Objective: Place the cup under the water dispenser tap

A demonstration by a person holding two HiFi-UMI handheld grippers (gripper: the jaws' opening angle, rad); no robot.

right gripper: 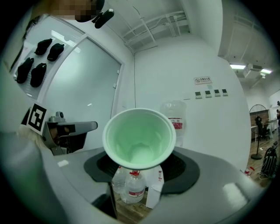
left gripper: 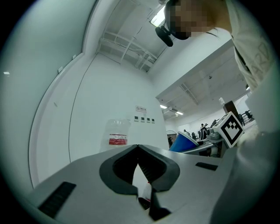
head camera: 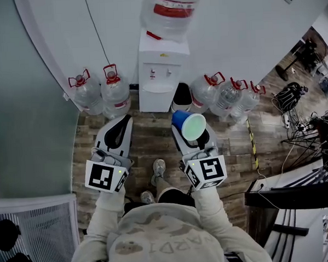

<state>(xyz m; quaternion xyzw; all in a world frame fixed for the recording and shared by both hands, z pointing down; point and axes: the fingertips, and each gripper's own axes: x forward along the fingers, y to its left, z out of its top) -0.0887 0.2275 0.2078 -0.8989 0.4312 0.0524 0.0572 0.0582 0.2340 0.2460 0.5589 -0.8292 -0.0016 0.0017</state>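
At the bottom of the head view, the person's torso and sleeves hide the floor underfoot; only the shoes [head camera: 155,174] show between the arms. The right gripper [head camera: 193,138] has its jaw tips covered by the cup [head camera: 189,125], so the contact is read from the right gripper view. There the jaws stand wide and clamp the cup's sides, w/ the lower rim sunk between them. The cup is blue outside and green inside. It's tilted, mouth toward the person, and it blocks most of what lies ahead in that view.

The left gripper [head camera: 121,127] is level w/ the right and holds nothing; its jaw tips meet (a thin V gap opens behind them).

Bare wood floor [head camera: 148,135] runs from both grippers to the water dispenser [head camera: 160,87]. The cup is short of it, a bit right of centre, not under the taps [head camera: 160,73].

Spare bottles crowd the dispenser left [head camera: 102,93] and right [head camera: 228,97], so only its front is open. The big bottle on top [head camera: 169,12] is cut off by the frame edge. Cables [head camera: 312,131] tangle at far right.
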